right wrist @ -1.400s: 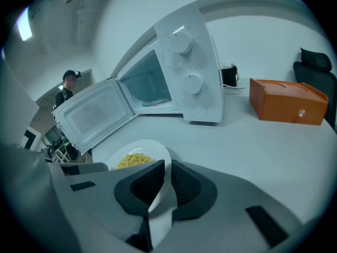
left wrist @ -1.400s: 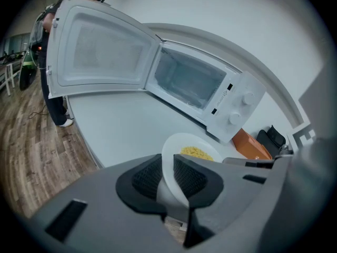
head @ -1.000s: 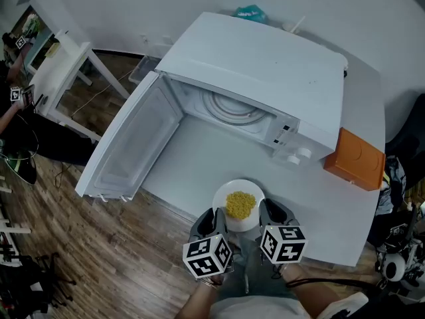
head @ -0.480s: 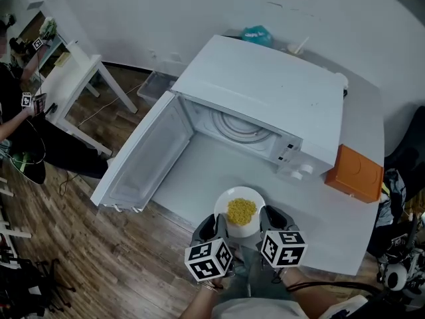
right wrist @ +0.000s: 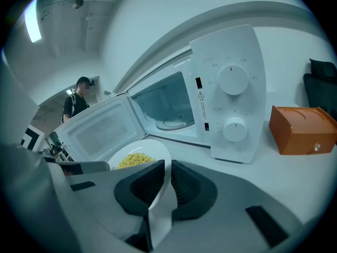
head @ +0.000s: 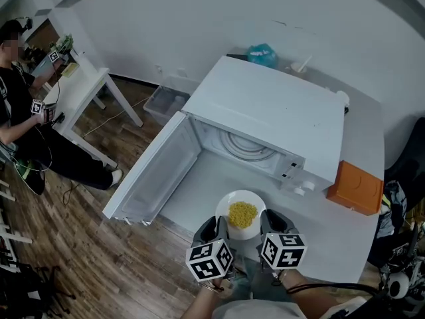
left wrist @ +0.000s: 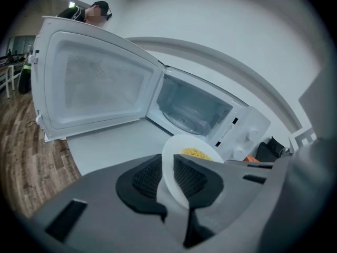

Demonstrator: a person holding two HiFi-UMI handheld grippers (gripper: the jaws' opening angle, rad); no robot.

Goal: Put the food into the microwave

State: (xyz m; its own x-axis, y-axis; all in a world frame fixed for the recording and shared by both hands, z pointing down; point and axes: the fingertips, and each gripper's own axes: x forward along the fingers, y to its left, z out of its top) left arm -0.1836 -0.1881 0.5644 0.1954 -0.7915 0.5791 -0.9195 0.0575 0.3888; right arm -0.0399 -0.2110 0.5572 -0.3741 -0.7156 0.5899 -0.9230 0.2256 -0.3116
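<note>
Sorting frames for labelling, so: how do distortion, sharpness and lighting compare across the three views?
Head view: sharp, evenly lit, the microwave only mildly bowed. Left gripper view: heavy fisheye, black corners, the plate rim soft close up. Right gripper view: same vignette, ceiling light blown out.

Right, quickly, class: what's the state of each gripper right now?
The left gripper is closed on the left rim of the round white plate of yellow food.
The right gripper is closed on the same plate's right rim.
</note>
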